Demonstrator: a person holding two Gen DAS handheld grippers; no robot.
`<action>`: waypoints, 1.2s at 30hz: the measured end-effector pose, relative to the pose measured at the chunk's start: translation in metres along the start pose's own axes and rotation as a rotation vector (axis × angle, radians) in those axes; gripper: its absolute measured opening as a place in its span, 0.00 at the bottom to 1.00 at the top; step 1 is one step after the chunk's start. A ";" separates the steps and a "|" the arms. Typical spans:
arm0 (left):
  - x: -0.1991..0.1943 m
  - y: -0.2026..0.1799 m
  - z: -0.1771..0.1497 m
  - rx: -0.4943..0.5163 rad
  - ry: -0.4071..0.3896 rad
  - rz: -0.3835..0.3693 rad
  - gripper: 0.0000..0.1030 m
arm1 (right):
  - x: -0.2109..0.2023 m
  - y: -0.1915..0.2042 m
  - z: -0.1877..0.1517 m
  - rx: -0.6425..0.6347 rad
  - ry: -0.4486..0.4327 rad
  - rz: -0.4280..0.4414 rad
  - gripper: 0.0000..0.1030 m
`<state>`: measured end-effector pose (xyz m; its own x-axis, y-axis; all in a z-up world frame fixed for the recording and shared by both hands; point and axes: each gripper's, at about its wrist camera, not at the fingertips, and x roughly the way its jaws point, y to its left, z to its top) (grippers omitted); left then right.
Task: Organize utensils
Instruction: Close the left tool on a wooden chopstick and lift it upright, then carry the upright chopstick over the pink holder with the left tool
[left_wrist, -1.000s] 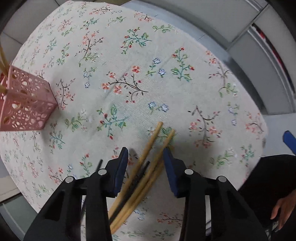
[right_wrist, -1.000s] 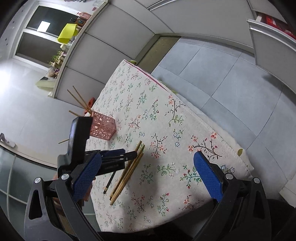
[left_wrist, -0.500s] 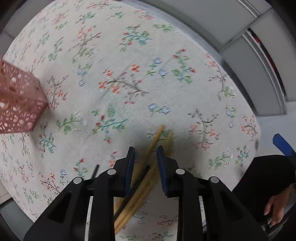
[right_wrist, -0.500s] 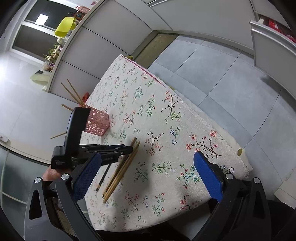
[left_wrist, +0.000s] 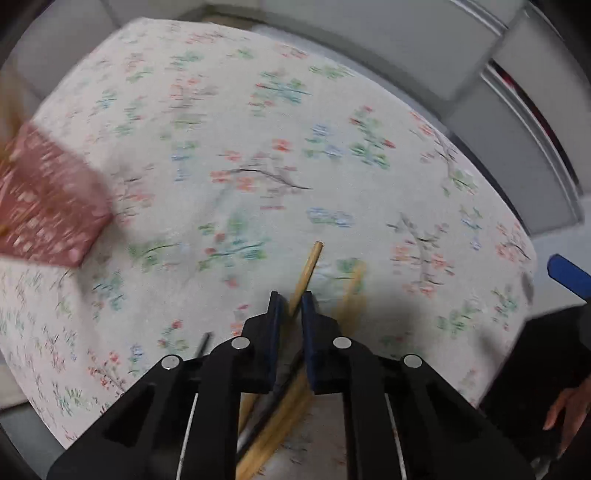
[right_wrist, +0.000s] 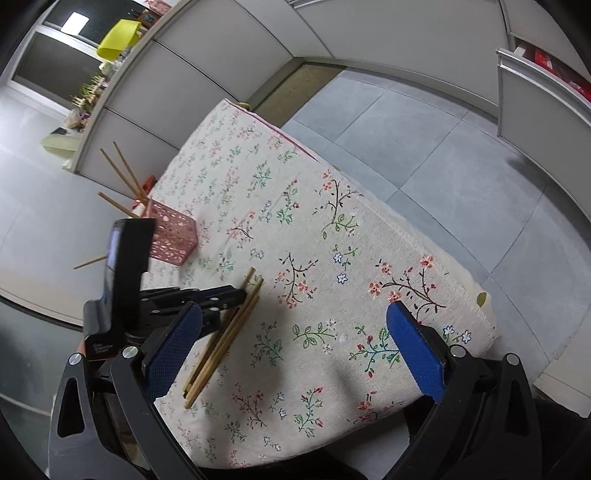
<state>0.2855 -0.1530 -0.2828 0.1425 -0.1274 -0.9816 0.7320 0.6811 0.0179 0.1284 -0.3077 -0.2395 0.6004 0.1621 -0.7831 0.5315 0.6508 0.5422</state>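
Left hand-held gripper (left_wrist: 292, 306), pointed steeply down, jaws closing on a single wooden chopstick (left_wrist: 309, 267) that passes between the blue pads and sticks out beyond them; contact of pads with wood appears made, though the left wrist view is motion-blurred. Just right of the gripped stick, the remaining loose chopsticks (right_wrist: 221, 338), pale wooden ones with at least one dark one among them, lying together in a bundle on the surface (right_wrist: 369, 229), which is covered in a cream cloth printed with small flowers and sprigs. Farther left on the same surface, well apart from the bundle, a pink perforated square holder (right_wrist: 173, 234) standing upright with several wooden sticks (right_wrist: 125, 177) leaning out of its top. Right hand-held gripper (right_wrist: 291, 354), raised above the near edge of the surface, blue pads spread wide, nothing between them. Beyond the surface, grey tiled floor (right_wrist: 424, 140) and pale partition panels.
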 end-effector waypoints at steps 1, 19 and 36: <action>-0.003 0.007 -0.007 -0.021 -0.031 0.012 0.10 | 0.006 0.003 0.000 0.004 0.014 -0.025 0.93; -0.165 0.072 -0.137 -0.259 -0.490 0.059 0.06 | 0.107 0.071 -0.003 0.124 0.273 -0.201 0.19; -0.184 0.097 -0.153 -0.339 -0.576 -0.004 0.06 | 0.124 0.108 -0.010 -0.030 0.340 -0.437 0.09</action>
<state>0.2287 0.0471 -0.1297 0.5421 -0.4310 -0.7213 0.4965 0.8569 -0.1388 0.2543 -0.2098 -0.2810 0.0982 0.0996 -0.9902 0.6675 0.7314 0.1397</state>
